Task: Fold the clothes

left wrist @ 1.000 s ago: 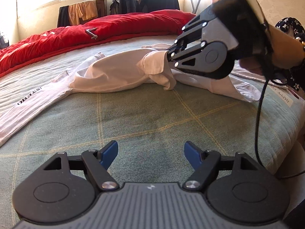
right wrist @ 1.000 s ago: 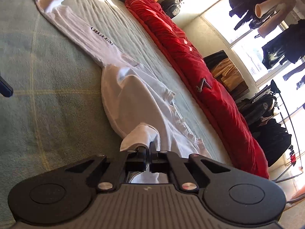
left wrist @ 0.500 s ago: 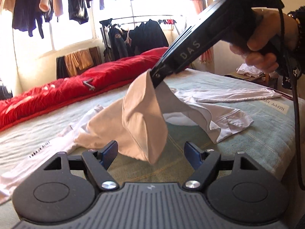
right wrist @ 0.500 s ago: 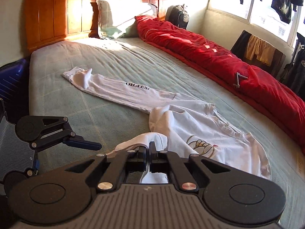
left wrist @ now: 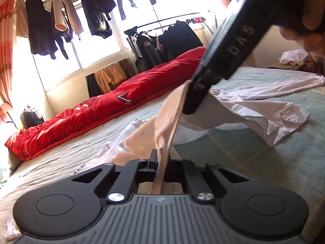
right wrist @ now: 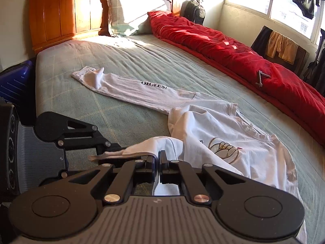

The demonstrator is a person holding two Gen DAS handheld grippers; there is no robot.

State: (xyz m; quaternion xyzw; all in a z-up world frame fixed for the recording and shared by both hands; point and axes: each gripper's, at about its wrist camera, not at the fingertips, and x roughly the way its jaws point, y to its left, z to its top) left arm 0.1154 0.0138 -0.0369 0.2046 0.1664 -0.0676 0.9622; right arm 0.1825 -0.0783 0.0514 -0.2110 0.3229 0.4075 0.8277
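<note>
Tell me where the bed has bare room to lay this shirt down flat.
Widest bare sheet lies between the pillow and the outstretched "OH,YES!" sleeve. A narrower strip runs between that sleeve and the near edge. It is crowded by the red duvet and where the white long-sleeved shirt bunches, pinched by both grippers.

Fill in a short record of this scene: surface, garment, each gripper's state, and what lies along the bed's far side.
surface: bed with green sheet
garment: white shirt, printed, partly lifted
left gripper: shut on shirt hem
right gripper: shut on shirt hem
far side: red duvet
headboard end: pillow
</note>
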